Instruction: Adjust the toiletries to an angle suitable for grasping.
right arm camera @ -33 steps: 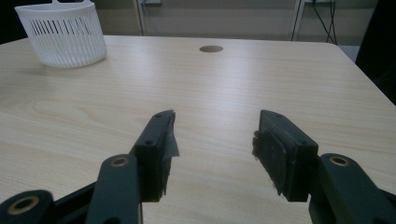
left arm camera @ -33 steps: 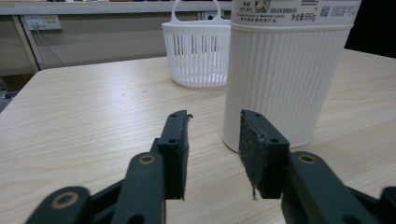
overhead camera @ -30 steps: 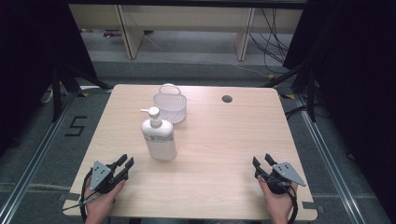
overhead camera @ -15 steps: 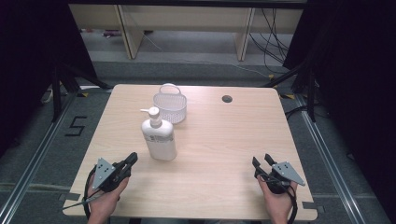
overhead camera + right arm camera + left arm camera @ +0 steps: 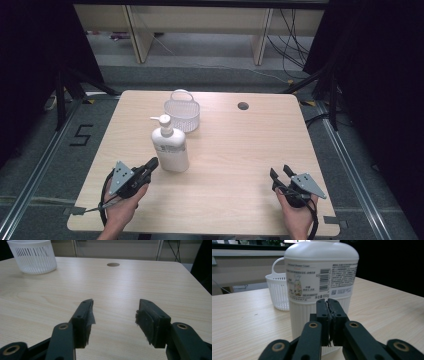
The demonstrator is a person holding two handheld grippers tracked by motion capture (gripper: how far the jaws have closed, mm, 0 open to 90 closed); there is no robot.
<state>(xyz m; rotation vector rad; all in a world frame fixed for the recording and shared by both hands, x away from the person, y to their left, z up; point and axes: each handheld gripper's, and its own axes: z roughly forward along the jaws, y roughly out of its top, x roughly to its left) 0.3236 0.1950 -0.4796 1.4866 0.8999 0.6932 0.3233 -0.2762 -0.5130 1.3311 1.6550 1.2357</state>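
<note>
While both hands rest at the table's [image 5: 240, 150] near edge | my left gripper [image 5: 151, 164] is closed empty, tips just beside the pump bottle [image 5: 170, 145] | my right gripper [image 5: 281, 173] gapes open, near right | white basket [image 5: 182, 112] far of bottle.

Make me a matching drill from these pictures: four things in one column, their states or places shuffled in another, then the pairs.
Things:
1. left tongs
2. right tongs
3. pump bottle
4. basket

States or places:
A. jaws apart, nothing between
B. behind the bottle, toward the far edge
C. jaws shut together, empty
D. standing upright just ahead of the left tongs

Pairs: 1-C, 2-A, 3-D, 4-B
</note>
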